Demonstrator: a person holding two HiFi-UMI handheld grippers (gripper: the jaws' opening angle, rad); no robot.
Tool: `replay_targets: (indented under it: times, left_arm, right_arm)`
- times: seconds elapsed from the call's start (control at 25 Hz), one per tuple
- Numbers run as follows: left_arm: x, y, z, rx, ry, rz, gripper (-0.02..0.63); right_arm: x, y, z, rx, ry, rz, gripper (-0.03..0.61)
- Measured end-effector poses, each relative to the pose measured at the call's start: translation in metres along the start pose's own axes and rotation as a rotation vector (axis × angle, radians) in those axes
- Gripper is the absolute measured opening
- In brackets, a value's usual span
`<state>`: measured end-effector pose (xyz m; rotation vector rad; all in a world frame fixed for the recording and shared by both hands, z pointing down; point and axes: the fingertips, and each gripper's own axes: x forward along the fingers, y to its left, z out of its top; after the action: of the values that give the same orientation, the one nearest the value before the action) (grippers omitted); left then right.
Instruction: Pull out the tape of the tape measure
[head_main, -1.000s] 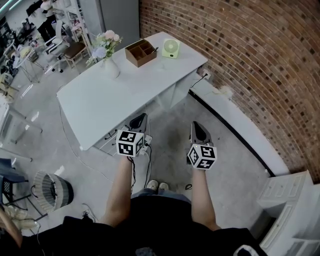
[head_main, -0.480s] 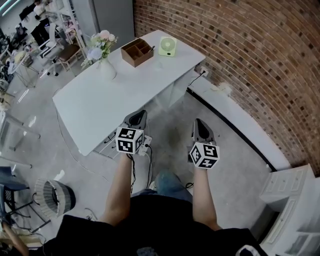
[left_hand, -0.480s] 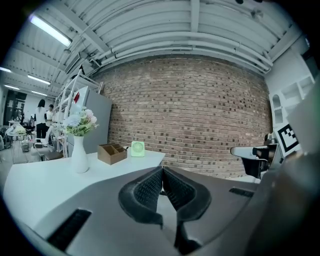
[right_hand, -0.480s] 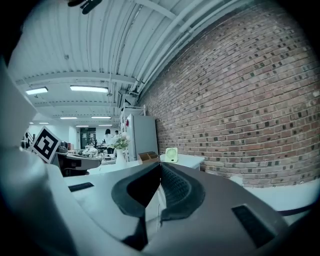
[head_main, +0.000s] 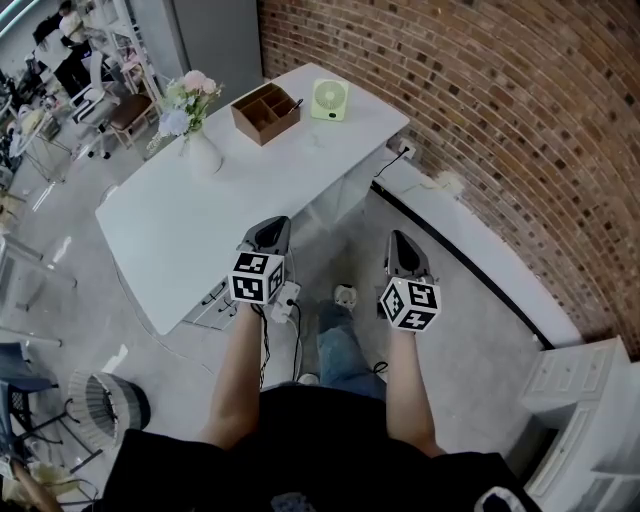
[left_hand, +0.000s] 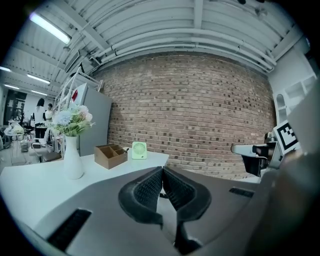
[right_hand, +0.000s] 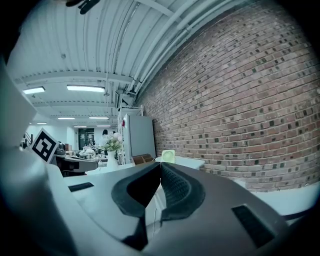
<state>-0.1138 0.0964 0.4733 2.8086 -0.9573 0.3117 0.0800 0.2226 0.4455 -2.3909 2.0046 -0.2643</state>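
Note:
I see no tape measure in any view. My left gripper (head_main: 268, 230) is shut and empty, its tips just over the near edge of the white table (head_main: 190, 225). The left gripper view shows its jaws (left_hand: 162, 170) pressed together, pointing across the tabletop. My right gripper (head_main: 402, 245) is also shut and empty, held over the floor to the right of the table. In the right gripper view its jaws (right_hand: 160, 165) meet with nothing between them. Each gripper is held by a bare forearm.
On the table stand a white vase of flowers (head_main: 198, 152), a wooden organizer box (head_main: 265, 110) and a small green fan (head_main: 329, 100). A brick wall (head_main: 500, 130) with a white ledge (head_main: 470, 240) runs along the right. White drawers (head_main: 590, 420) stand lower right and a round fan (head_main: 105, 400) lower left.
The person has stepped toward the table, one leg now forward. Both grippers moved ahead with the body, still shut, and the left one now reaches the table's near edge.

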Motion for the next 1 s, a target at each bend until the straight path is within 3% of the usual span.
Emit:
replay_targets:
  times: [0.44,0.76,1.0]
  left_arm:
    - [0.139,0.066,0.012,-0.033,0.045,0.087,0.023]
    - [0.258,0.127,0.044,-0.069,0.028,0.170,0.023]
    - [0.311,0.157,0.052,-0.086,0.045,0.215,0.023]
  right_arm:
    - [0.171,-0.053,0.007,0.010,0.042,0.089,0.003]
    - [0.339,-0.082,0.032,-0.022,0.097,0.227,0.003]
    - [0.421,-0.083,0.032,-0.025,0.137,0.314,0.003]
